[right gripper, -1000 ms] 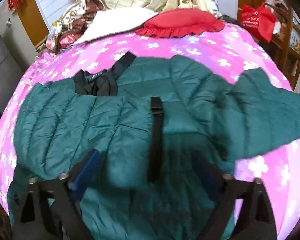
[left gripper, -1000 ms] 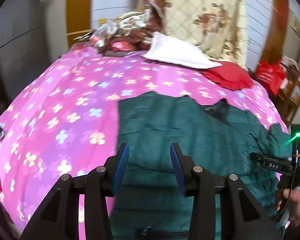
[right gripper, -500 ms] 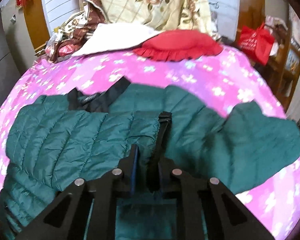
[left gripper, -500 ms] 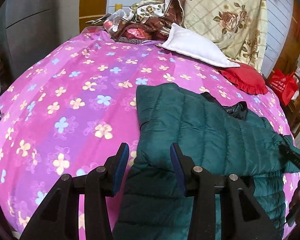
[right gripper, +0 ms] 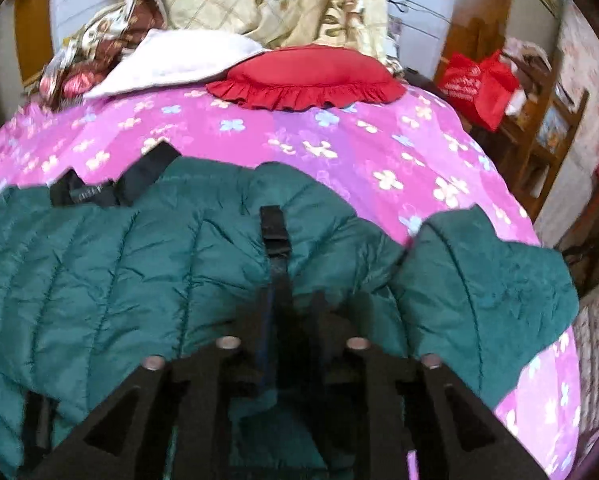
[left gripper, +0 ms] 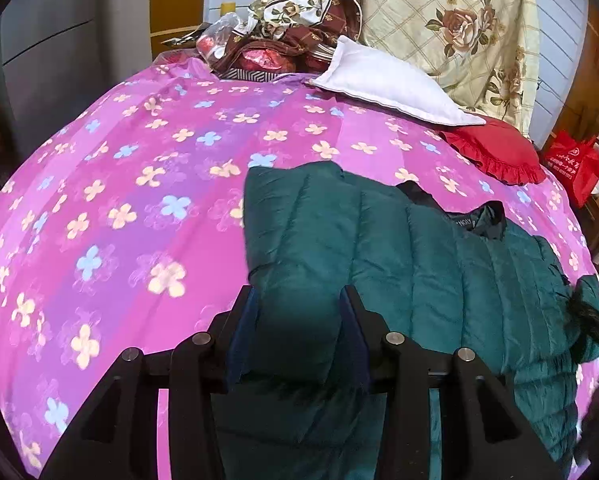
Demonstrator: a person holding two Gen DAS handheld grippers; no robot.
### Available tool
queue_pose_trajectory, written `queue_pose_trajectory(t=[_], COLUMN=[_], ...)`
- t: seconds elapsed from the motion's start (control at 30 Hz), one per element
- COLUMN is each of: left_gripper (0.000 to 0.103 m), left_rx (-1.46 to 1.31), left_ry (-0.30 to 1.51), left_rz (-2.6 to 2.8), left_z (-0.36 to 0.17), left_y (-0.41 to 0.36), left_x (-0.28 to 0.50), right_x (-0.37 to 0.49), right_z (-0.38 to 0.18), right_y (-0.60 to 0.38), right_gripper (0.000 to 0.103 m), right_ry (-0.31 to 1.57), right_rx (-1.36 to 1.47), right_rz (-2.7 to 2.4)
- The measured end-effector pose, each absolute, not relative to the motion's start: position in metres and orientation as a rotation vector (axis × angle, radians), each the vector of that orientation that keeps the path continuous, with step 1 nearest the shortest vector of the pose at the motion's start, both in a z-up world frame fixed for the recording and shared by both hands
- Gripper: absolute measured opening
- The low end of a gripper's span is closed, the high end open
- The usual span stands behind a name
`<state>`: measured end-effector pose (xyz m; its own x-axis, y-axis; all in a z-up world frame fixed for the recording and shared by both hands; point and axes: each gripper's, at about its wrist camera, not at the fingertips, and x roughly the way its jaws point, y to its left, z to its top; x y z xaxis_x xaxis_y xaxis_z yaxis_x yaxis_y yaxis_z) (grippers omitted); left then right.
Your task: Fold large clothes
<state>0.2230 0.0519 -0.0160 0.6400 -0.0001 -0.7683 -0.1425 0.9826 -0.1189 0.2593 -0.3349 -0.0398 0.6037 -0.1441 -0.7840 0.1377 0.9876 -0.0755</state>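
Observation:
A dark green quilted jacket (left gripper: 411,256) lies on the pink flowered bed cover (left gripper: 139,184), its black collar (left gripper: 475,220) toward the pillows. My left gripper (left gripper: 299,312) is open, and a fold of the jacket's left edge sits between its fingers. In the right wrist view the jacket (right gripper: 99,256) fills the foreground, with one sleeve (right gripper: 483,280) lying out to the right. My right gripper (right gripper: 291,304) is shut on the jacket's black-trimmed front edge (right gripper: 273,236).
A white pillow (left gripper: 387,84), a red frilled cushion (left gripper: 495,152) and a floral quilt (left gripper: 451,28) sit at the head of the bed. A red bag (right gripper: 475,80) and wooden shelves (right gripper: 547,128) stand to the right of the bed.
My right gripper closed on the jacket's front edge and has drawn it across. My left gripper moved in over the jacket's left edge, and a fold now sits between its fingers.

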Motion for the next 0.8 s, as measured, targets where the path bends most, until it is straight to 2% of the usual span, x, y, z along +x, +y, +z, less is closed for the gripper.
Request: queue_pose_trajectory(t=[0.03,0.17,0.23,0.47,0.8], left_gripper=[0.021,0.021,0.021,0.023,0.025], left_rx=[-0.165,-0.155,-0.151,-0.129,-0.107], left_ry=[0.871,0.875,0.878,0.892,0.878], left_rz=[0.088,0.104,0.115,0.138,0.142], left_z=[-0.018,-0.027,-0.032,-0.046,-0.055], left_y=[0.049,0.043,0.040,0.034,0.029], left_x=[0.227,0.238,0.242,0.251,0.253], right_x=[0.253,0.235,0.236,0.271,0.304], right_z=[-0.033,-0.002,0.003,-0.042,-0.071], right_y=[-0.335,-0.311,-0.284,-0.225,-0.237], right_gripper=[0.046,0.054,0.063,0.063,0.063], right_ry=[0.891,0.826,0.836,0.933,0.931], right_rx=[0.011,0.033,0.022,-0.038,-0.034], right_rz=[-0.156,-0.020,0.118,0.273,0.164])
